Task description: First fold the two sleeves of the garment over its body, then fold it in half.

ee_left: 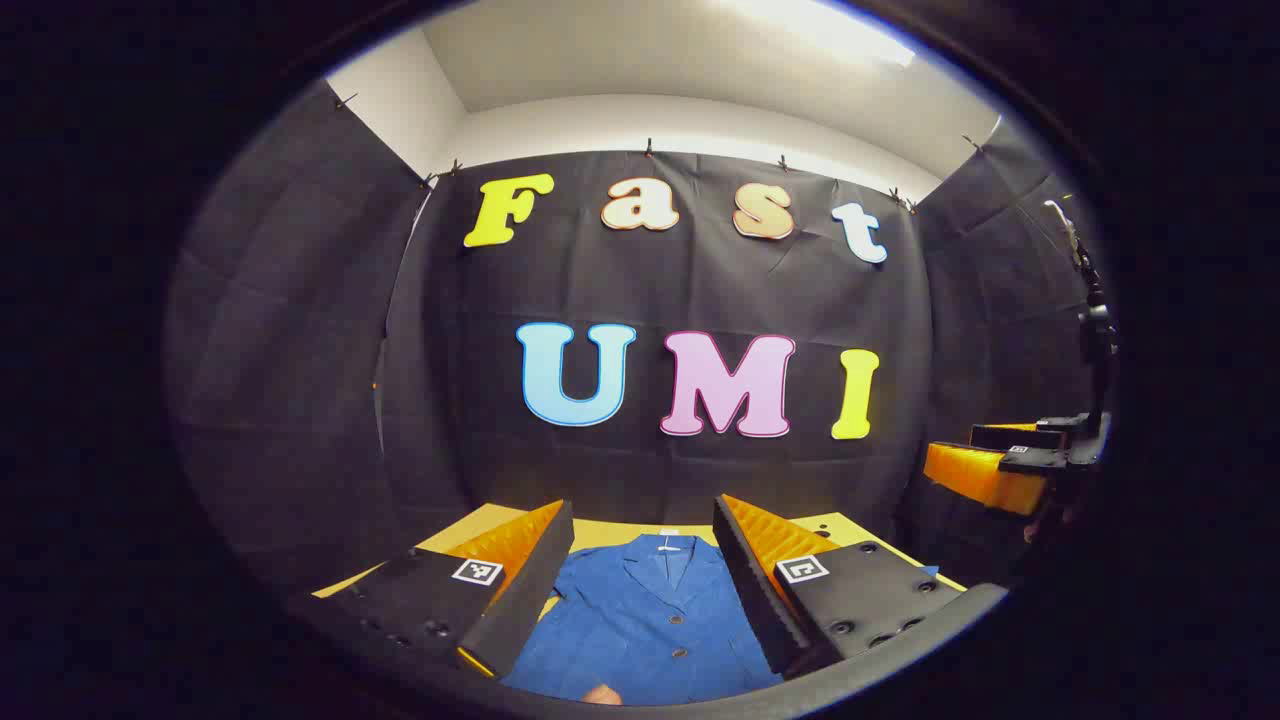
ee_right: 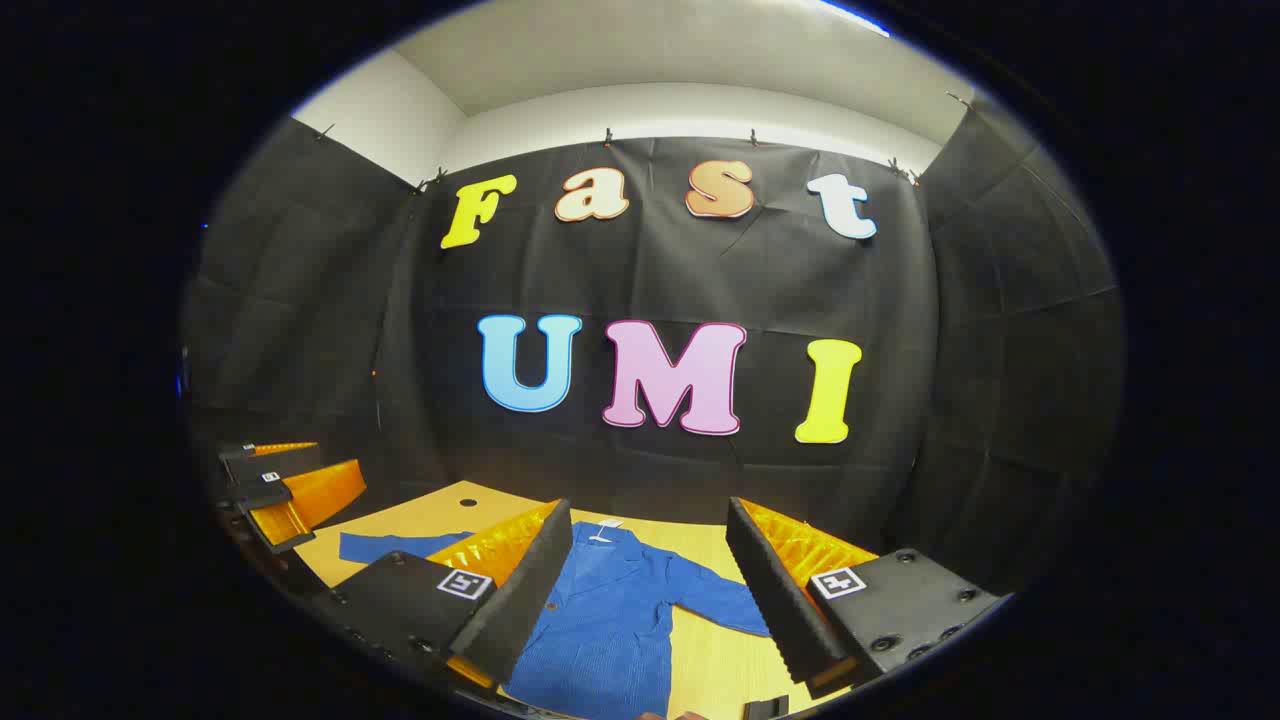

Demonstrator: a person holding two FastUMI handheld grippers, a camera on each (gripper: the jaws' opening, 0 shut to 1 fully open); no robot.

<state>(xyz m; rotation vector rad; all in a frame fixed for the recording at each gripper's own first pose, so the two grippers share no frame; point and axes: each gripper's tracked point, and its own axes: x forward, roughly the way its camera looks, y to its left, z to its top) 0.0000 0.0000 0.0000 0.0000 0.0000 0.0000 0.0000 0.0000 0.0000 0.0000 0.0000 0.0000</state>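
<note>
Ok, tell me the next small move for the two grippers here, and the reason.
Probably lower each gripper toward a sleeve of the blue garment. It lies flat on the wooden table with the sleeves spread out to the sides, not yet folded. The left gripper and the right gripper both hang open above it, gripping nothing, so a sleeve fold has to come first.

Black gripper bodies, square white markers [ee_left: 477, 572], round screws [ee_left: 842, 627].
</note>
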